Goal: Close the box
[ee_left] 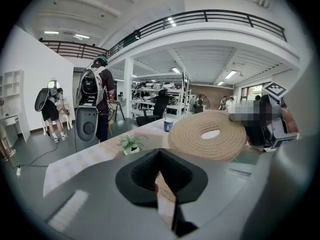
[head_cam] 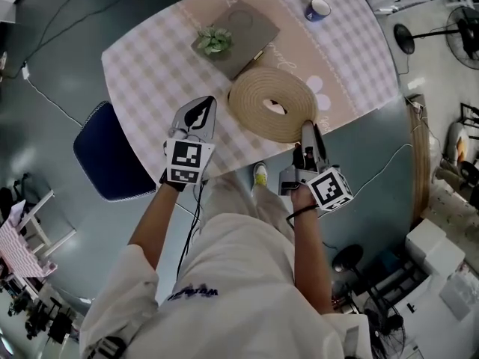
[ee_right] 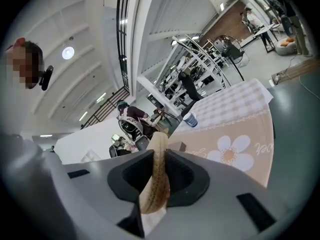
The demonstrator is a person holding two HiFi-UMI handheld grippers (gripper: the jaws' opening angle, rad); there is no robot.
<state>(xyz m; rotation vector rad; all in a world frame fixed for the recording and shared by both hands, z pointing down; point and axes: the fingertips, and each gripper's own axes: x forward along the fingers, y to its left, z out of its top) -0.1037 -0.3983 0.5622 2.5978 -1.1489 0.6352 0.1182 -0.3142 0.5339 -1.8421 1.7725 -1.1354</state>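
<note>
— Where's the box?
— The flat grey-brown square box [head_cam: 243, 28] lies on the checked surface [head_cam: 150, 73], with a small green plant [head_cam: 214, 40] on top.
— And your grippers?
— My right gripper [head_cam: 308, 128] pinches the rim of the tan coiled-rope ring [head_cam: 262, 96]. My left gripper [head_cam: 203, 109] is closed on nothing.

Right gripper [ee_right: 159, 176] has both dark pads clamped on a woven lid [ee_right: 159, 144]. It's dead edge-on, so all you get is a thin tan rope-textured strip poking up between them, and calling it a lid rim is my best guess from this angle. Past it the table [ee_right: 235, 111] tilts across the right side, checked cloth with a beige strip and a daisy print [ee_right: 231, 155]. A blue-and-white cup [ee_right: 190, 119] sits near its far edge.
</note>
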